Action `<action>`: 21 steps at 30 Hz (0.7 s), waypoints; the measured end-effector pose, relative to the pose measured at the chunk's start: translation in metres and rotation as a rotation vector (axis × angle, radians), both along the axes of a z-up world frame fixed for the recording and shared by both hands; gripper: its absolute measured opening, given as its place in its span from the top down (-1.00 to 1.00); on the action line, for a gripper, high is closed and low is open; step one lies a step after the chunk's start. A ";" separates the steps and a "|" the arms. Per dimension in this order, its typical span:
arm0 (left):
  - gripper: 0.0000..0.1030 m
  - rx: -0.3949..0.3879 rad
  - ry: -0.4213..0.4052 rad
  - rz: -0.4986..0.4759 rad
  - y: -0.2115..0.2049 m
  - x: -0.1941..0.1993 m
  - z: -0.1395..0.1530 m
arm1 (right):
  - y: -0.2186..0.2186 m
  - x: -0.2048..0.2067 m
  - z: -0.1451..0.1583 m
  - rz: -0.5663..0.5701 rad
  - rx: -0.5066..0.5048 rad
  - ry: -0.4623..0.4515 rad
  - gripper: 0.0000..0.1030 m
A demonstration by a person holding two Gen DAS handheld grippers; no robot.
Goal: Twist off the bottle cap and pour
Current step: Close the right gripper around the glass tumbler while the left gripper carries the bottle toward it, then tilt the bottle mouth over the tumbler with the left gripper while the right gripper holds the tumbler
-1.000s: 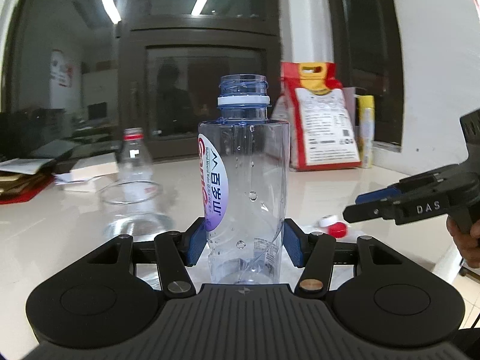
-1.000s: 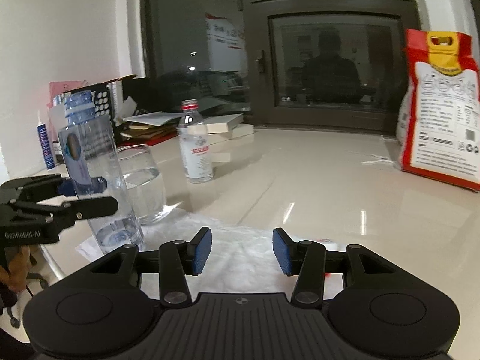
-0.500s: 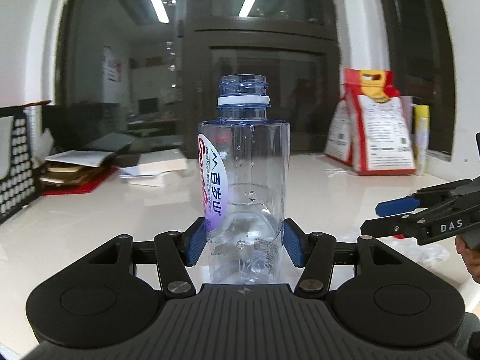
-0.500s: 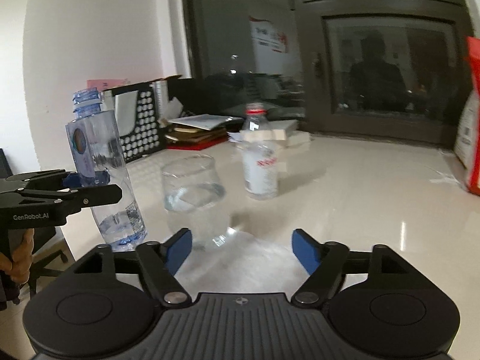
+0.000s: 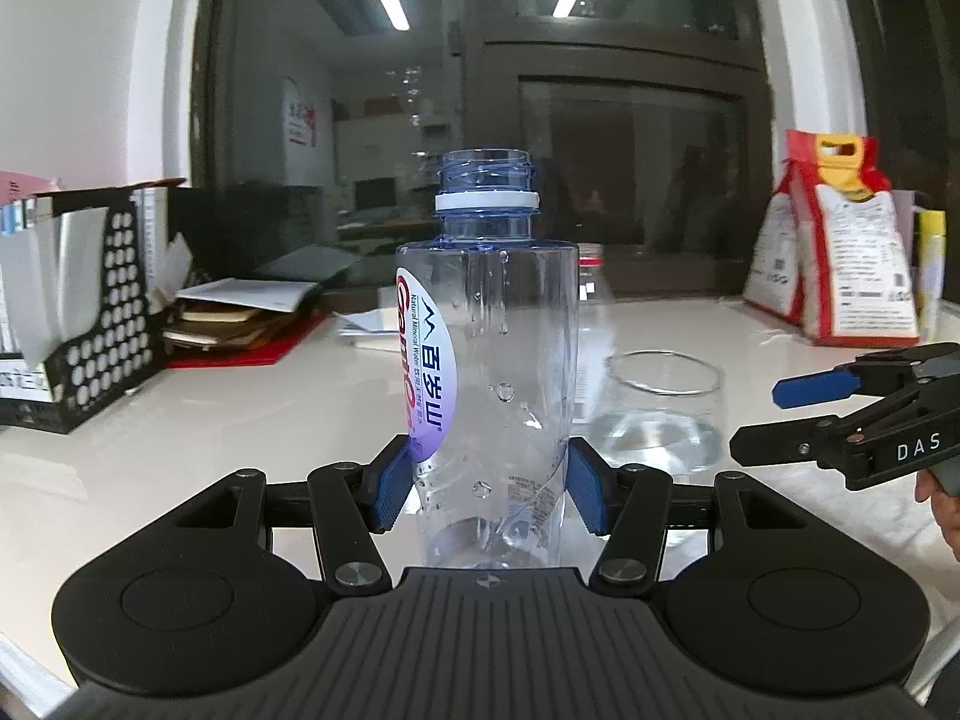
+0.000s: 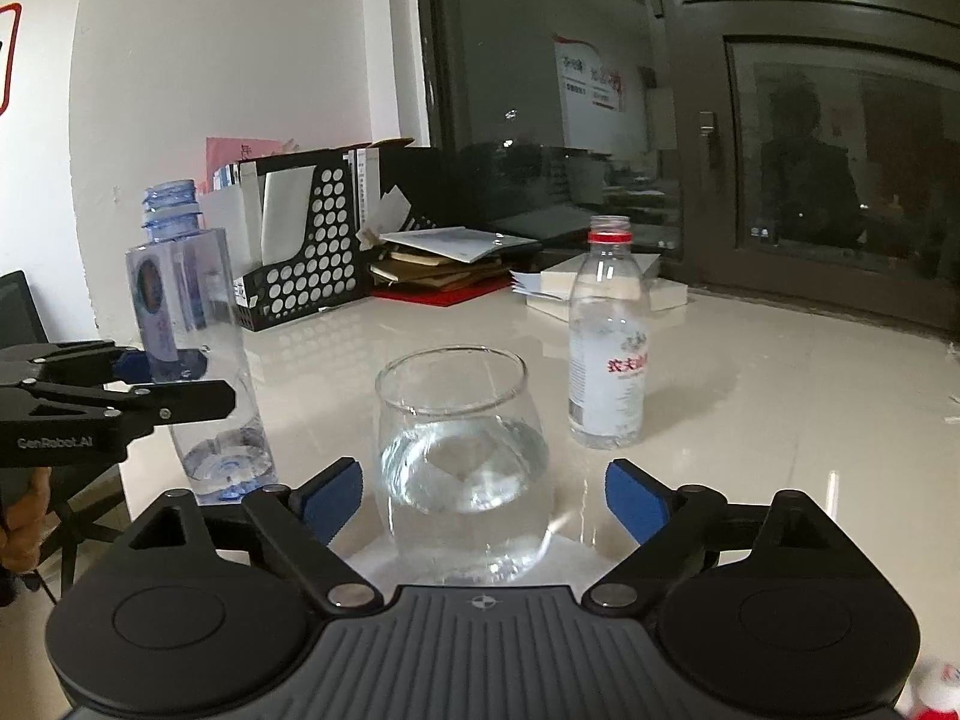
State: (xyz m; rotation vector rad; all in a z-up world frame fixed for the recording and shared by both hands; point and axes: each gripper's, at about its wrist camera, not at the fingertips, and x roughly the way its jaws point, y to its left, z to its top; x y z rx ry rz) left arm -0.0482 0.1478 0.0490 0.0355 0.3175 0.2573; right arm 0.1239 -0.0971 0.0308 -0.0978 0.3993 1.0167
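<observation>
My left gripper is shut on the clear blue-tinted bottle, which stands upright with its cap off and little water left in it. It also shows in the right wrist view, held by the left gripper at the table's left edge. My right gripper is open, its blue pads on either side of a glass about half full of water, without touching it. The glass and right gripper show right of the bottle in the left wrist view.
A second small bottle with a red neck ring stands behind the glass, cap off. A black perforated file holder and stacked papers sit at the back left. An orange-and-white bag stands far right. A white cloth lies under the glass.
Both grippers swung left. The right gripper opened wider and came up around the glass. The left gripper kept its hold on the bottle, now standing left of the glass.
</observation>
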 end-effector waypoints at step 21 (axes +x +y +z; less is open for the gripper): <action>-0.12 0.492 0.160 0.025 0.005 0.034 -0.007 | 0.043 -0.003 -0.007 0.027 -0.057 -0.122 -0.58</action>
